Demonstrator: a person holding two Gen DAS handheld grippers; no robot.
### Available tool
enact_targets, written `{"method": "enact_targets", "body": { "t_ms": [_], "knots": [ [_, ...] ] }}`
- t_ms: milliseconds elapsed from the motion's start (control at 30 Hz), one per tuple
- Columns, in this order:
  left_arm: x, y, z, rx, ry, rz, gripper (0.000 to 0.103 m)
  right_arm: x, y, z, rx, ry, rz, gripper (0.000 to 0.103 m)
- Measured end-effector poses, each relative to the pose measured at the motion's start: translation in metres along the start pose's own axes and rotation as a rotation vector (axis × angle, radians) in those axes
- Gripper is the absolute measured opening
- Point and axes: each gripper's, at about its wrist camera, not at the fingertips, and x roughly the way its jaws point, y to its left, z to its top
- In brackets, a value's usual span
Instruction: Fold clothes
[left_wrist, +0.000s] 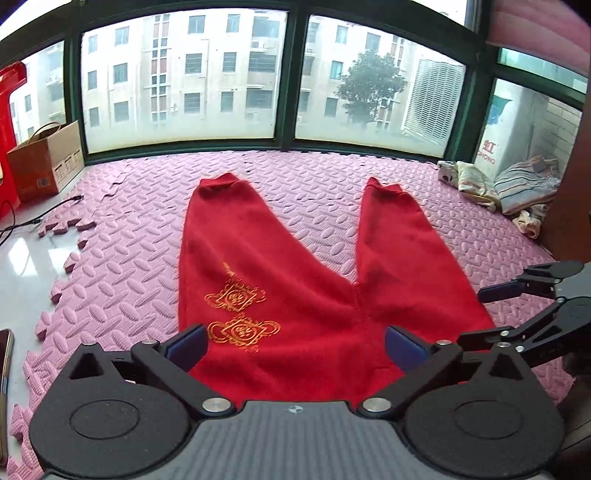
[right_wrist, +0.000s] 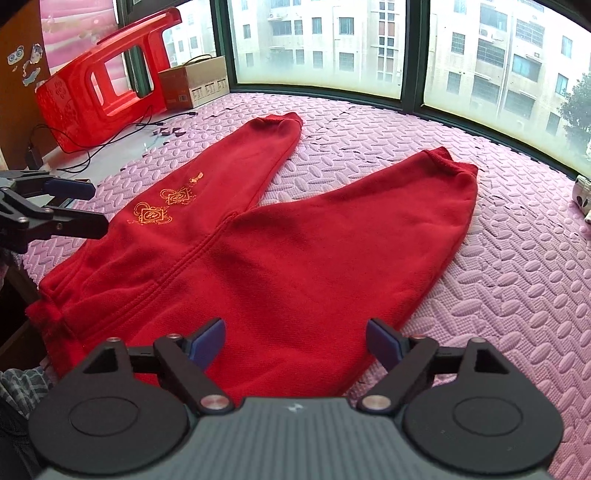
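Note:
A pair of red trousers (left_wrist: 295, 280) with gold embroidery lies flat on the pink foam mat (left_wrist: 129, 266), legs spread in a V towards the window. It also shows in the right wrist view (right_wrist: 288, 251). My left gripper (left_wrist: 295, 343) is open and empty, above the waist end. My right gripper (right_wrist: 295, 341) is open and empty, above the waist's right part. The right gripper shows at the right edge of the left wrist view (left_wrist: 491, 312), and the left gripper at the left edge of the right wrist view (right_wrist: 96, 206), both open.
A cardboard box (left_wrist: 44, 162) and a red plastic stool (right_wrist: 99, 77) stand at the mat's far left, with black cables (right_wrist: 92, 155) on the white floor. A pile of other clothes (left_wrist: 517, 188) lies at the far right. A phone (left_wrist: 5, 369) lies near left.

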Motion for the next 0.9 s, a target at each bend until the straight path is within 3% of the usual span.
{"method": "enact_targets", "body": {
  "t_ms": [167,367,567,700,867,900],
  "knots": [
    [-0.007,-0.034,0.014,0.087,-0.009,-0.139,0.103,-0.003,-0.032,0.010,0.091,0.000,-0.055,0.086],
    [0.005,-0.102,0.010,0.263,0.036,-0.312,0.103,0.005,-0.080,0.027,0.188,0.010,-0.103,0.086],
    [0.033,-0.146,-0.004,0.420,0.117,-0.335,0.100,0.021,-0.115,0.044,0.266,0.010,-0.129,0.085],
    [0.043,-0.153,-0.016,0.469,0.161,-0.318,0.090,0.031,-0.129,0.051,0.289,0.003,-0.145,0.085],
    [0.054,-0.150,-0.021,0.471,0.200,-0.286,0.071,0.047,-0.143,0.061,0.315,-0.004,-0.158,0.080],
    [0.054,-0.150,-0.022,0.475,0.199,-0.276,0.064,0.052,-0.146,0.063,0.323,0.000,-0.157,0.077]
  ]
}}
